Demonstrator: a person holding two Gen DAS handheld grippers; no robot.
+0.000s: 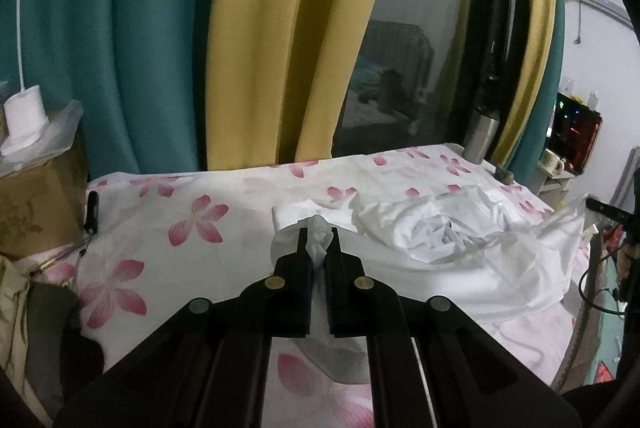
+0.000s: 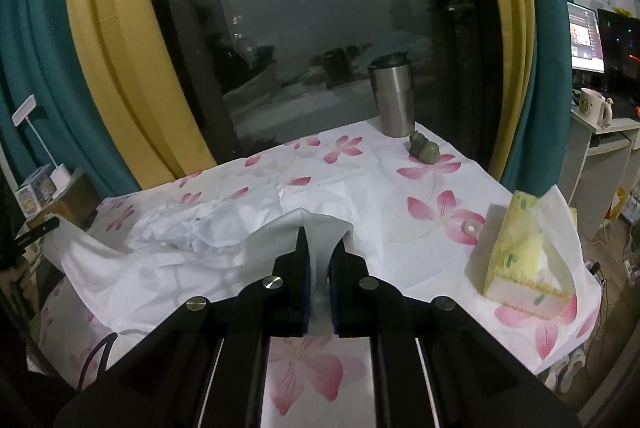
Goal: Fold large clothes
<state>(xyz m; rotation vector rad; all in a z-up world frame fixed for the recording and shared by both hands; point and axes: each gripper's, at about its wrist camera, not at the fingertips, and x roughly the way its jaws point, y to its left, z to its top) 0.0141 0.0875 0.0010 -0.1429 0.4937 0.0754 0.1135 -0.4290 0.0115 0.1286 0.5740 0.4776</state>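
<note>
Left claw [image 1: 319, 234] and right claw [image 2: 322, 232] each clamped on white garment [image 1: 460, 248].

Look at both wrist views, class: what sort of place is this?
Probably a bedroom or living room at night. Teal and yellow curtains frame a dark glass window, and a lit computer monitor sits on a side desk beside the pink-flowered white tablecloth.

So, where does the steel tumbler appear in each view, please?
Left wrist view: steel tumbler at far right, at the table's back edge.
Right wrist view: steel tumbler upper centre-right, before the dark window.
Shared landmark: the small green figurine beside it.
</note>
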